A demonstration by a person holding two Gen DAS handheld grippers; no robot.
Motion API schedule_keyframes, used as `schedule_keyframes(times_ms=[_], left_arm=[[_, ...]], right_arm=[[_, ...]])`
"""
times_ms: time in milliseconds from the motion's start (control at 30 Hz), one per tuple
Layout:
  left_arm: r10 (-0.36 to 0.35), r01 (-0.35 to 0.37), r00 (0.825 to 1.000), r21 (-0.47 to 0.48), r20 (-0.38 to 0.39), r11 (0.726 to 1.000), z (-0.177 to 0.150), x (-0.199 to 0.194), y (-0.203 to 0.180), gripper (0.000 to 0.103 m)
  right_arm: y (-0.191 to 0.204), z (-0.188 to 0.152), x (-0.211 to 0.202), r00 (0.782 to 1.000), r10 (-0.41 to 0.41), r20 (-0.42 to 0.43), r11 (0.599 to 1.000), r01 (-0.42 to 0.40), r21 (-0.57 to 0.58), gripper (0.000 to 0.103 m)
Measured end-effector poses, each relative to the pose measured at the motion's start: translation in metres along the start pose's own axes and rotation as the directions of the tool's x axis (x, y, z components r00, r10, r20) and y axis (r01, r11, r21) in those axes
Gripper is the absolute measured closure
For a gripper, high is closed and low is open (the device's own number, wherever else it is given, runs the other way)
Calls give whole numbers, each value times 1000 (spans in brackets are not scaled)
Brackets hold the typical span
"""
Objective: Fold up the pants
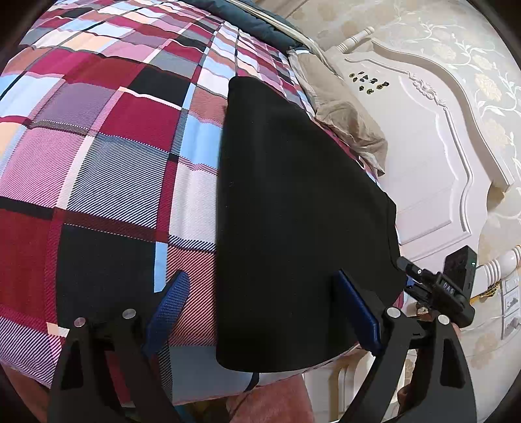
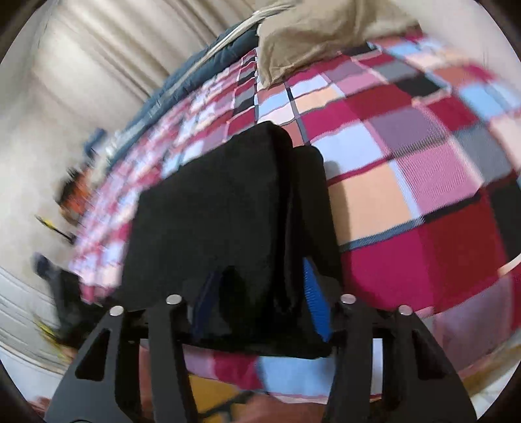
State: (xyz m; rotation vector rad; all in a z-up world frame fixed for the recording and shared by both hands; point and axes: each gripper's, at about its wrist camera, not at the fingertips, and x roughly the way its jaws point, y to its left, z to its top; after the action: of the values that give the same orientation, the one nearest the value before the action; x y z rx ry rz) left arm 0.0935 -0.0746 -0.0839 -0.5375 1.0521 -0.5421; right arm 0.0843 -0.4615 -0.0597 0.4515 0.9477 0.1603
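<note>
The black pants (image 1: 293, 211) lie folded flat on the plaid bedspread (image 1: 114, 146), near the bed's right edge in the left wrist view. My left gripper (image 1: 260, 312) is open, its blue pads (image 1: 169, 309) spread wide; one pad rests on the bedspread, the other at the pants' near right edge. In the right wrist view the pants (image 2: 211, 211) hang as a thick folded bundle. My right gripper (image 2: 260, 299) is closed on the bundle's near edge, blue pads (image 2: 314, 302) pressed into the cloth. This view is motion-blurred.
A beige pillow (image 1: 342, 107) lies at the head of the bed; it also shows in the right wrist view (image 2: 309, 32). A white carved headboard (image 1: 423, 146) stands to the right. A dark blue quilt (image 1: 260, 16) lies along the far edge.
</note>
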Motion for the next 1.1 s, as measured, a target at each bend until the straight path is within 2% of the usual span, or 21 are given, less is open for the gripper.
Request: schedule_keyframes(times_ms=[67,167,233,300,367,433,467,500,533,600,700,833,933,1100], left_arm=[[3,-3,1000,1,0,1000,0,0,0,14],[0,0,1000,-1,-1,1000,0,0,1,14],[-1,1,1000,-3,-1,1000,1,0,1,14],[-1,1,1000,-4,-2,1000,1,1,2,14],[0,0,1000,-3,-1,1000,1,1,2,14],[-1,1,1000,-1,-2,1000,1,1,2,14],[-2,2,1000,-2,-3,1000,1,0,3,14],[-4,4,1000,-4,-3,1000,2,0,3,14],[-5,5,1000,-6,-3,1000,2,0,3,14],[-2,2,1000,-7,-5,1000,2,-2,3,14],[-7,7,1000,2,8,1000,3,-6,-2,14],[-22,22,1000,31,16,999,4,-7,-11,14],[-25,25,1000,25,0,999,4,0,-10,14],[-52,52,999,-44,-8,998,5,3,1,14]], right_arm=[[16,-3,-3,995,-95,9,993,95,-68,54],[32,-9,-9,991,-127,32,983,130,-130,54],[33,-11,-9,994,-104,18,986,105,-129,52],[27,-11,-5,998,-65,-14,994,64,-86,45],[15,-9,4,998,-4,-63,1000,2,-23,45],[7,-8,9,997,35,-65,999,-34,17,56],[4,-7,10,997,47,-59,998,-45,35,72],[3,-8,10,997,61,-55,997,-58,45,81],[2,-7,7,995,87,-42,995,-85,55,88],[2,-4,-3,993,120,-5,991,-120,57,93],[-2,1,-28,990,118,70,991,-123,60,94],[-30,-7,-21,996,65,58,989,-72,127,94],[-51,-15,-7,992,113,56,974,-122,192,94],[-55,-16,-10,985,160,59,960,-170,222,88]])
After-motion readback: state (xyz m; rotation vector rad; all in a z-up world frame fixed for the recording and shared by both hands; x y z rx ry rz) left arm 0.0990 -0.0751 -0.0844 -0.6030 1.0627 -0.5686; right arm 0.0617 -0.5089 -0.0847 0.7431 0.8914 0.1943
